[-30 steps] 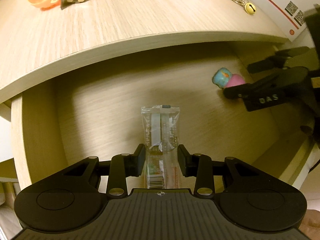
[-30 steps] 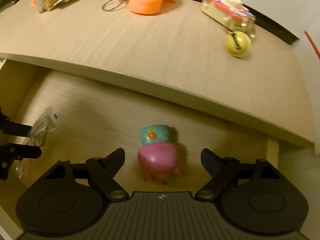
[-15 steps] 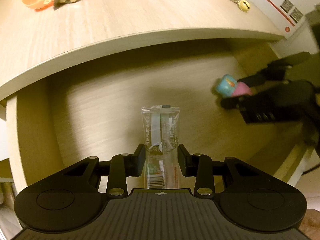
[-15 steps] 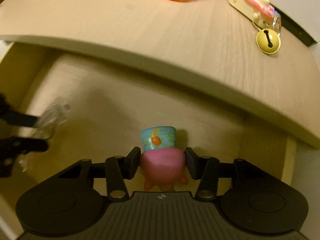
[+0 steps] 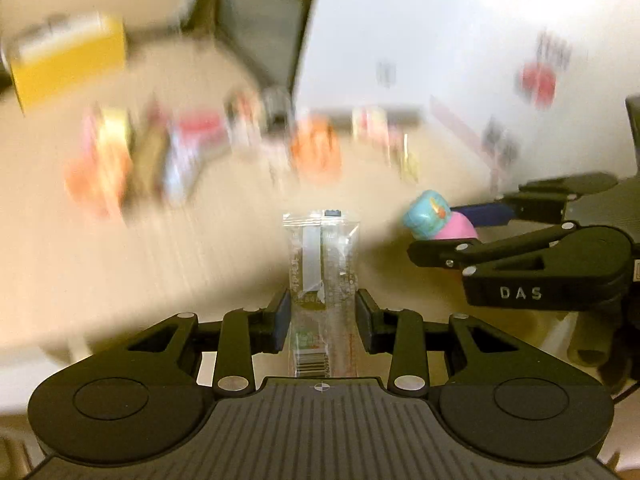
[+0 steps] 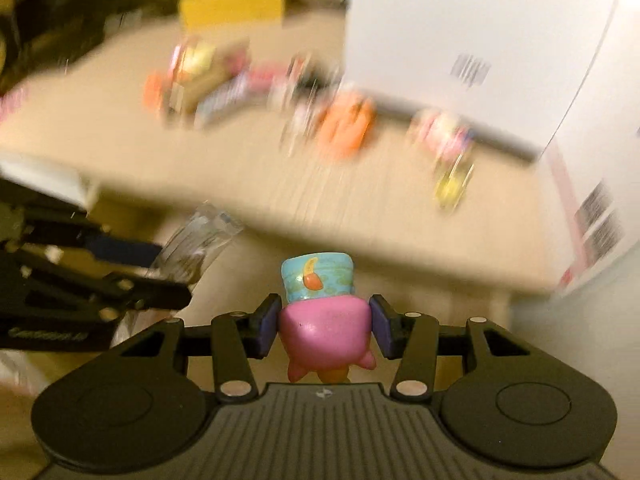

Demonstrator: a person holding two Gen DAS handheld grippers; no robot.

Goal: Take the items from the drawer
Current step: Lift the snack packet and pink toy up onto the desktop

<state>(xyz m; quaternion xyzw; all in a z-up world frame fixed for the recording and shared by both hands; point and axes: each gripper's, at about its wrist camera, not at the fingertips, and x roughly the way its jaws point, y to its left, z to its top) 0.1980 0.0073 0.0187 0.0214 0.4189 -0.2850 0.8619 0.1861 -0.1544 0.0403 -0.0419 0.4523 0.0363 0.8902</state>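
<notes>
A clear sachet (image 5: 320,256) with a barcode end stands upright between the pads of my left gripper (image 5: 322,312), which is shut on it. To its right, the right gripper (image 5: 448,232) holds a small toy (image 5: 430,220) with a pink body and a blue head. In the right wrist view that toy (image 6: 318,280) sits squeezed between the blue pads of my right gripper (image 6: 325,324). The left gripper (image 6: 160,272) and its sachet (image 6: 200,236) show at the left. Both grippers hang in front of the wooden tabletop (image 5: 120,272).
The background is heavily motion-blurred. On the tabletop (image 6: 400,200) lie several small items, among them an orange thing (image 6: 344,128) and a yellow bell (image 6: 452,188). A yellow box (image 5: 68,60) stands at the back left, a white carton (image 6: 460,40) at the right.
The right gripper's jaws closed on the pink and blue toy. Both grippers then rose out of the drawer with their items, so the tabletop now fills the views.
</notes>
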